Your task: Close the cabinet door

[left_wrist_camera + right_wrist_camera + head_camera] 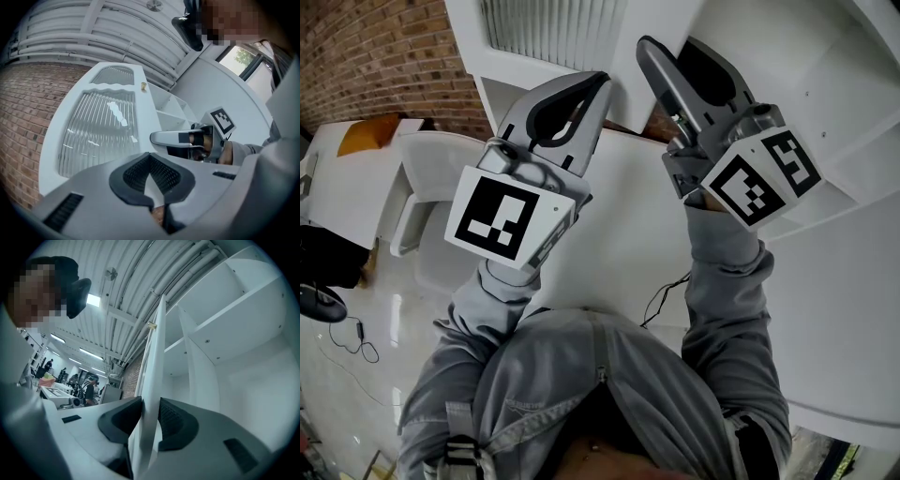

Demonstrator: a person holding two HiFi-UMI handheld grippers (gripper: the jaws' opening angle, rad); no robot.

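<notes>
The white cabinet door with its ribbed glass panel stands swung out from the cabinet. In the right gripper view I look along its thin edge, and my right gripper is shut on that edge, one pad on each face. From the head view the right gripper reaches up to the door beside the open shelves. My left gripper is shut with nothing in it, its tip close to the door's lower frame, just left of the right gripper. A small brass knob sits high on the door.
A brick wall runs behind the door at the left. Below it stand a white chair and a white table with an orange object. A thin black cable hangs by the cabinet front. White shelves fill the right side.
</notes>
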